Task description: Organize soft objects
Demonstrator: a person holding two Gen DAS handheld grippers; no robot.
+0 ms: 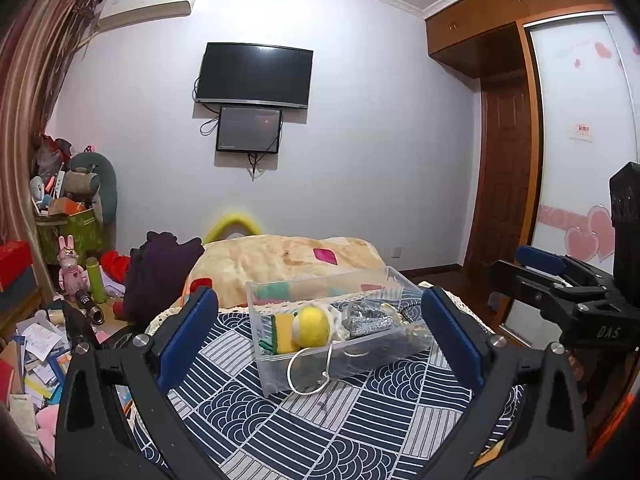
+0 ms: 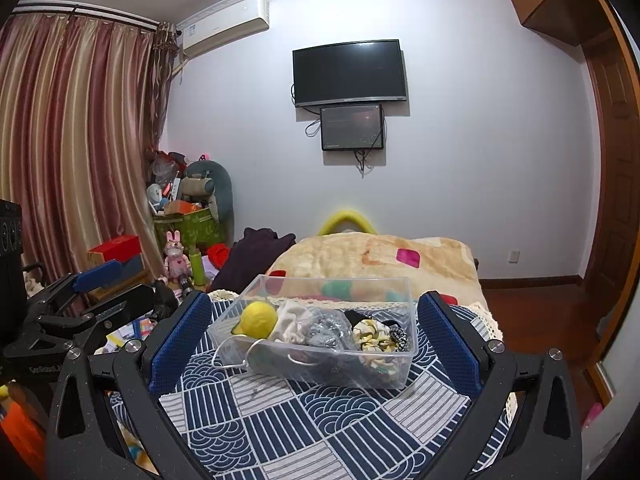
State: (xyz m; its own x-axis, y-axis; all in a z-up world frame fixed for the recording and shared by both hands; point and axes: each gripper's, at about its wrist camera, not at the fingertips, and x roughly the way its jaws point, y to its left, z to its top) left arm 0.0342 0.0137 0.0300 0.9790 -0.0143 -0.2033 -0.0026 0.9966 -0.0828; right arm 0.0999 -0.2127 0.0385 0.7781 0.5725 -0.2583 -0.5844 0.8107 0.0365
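A clear plastic box stands on the blue-and-white patterned cloth; the right wrist view shows it too. Inside lie a yellow ball, a yellow-green sponge, a silver scrunchie, a cream cloth, a patterned scrunchie and a white cord that hangs over the front wall. My left gripper is open and empty, short of the box. My right gripper is open and empty, also short of the box. Each gripper shows at the other view's edge.
A beige blanket is heaped behind the box. Dark clothes lie left of it. The floor at left holds toys, bottles, papers and a green bin. A wardrobe and a wooden door stand at right.
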